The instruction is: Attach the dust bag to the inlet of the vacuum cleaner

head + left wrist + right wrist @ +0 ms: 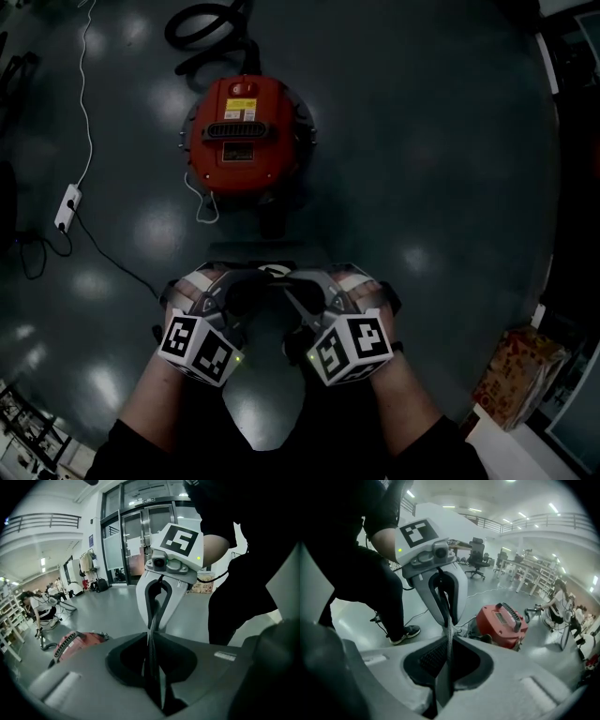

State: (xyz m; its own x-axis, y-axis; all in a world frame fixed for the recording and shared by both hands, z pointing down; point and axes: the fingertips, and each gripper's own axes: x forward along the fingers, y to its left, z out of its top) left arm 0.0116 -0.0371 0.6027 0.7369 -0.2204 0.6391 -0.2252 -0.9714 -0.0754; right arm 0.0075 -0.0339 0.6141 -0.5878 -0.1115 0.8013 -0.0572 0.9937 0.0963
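Left gripper [152,633] and right gripper [449,640] jaws pinch dust bag [443,682] edges

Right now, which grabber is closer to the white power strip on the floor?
The left gripper. The power strip lies off to its side; the right gripper is farther away. Both pinch the dust bag.

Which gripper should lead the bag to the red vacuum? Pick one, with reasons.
Left, narrowly. Both the left gripper and right gripper are clamped on the dust bag, seen edge-on between them. The vacuum cleaner stands ahead, slightly leftward, so left probably has the shorter path.
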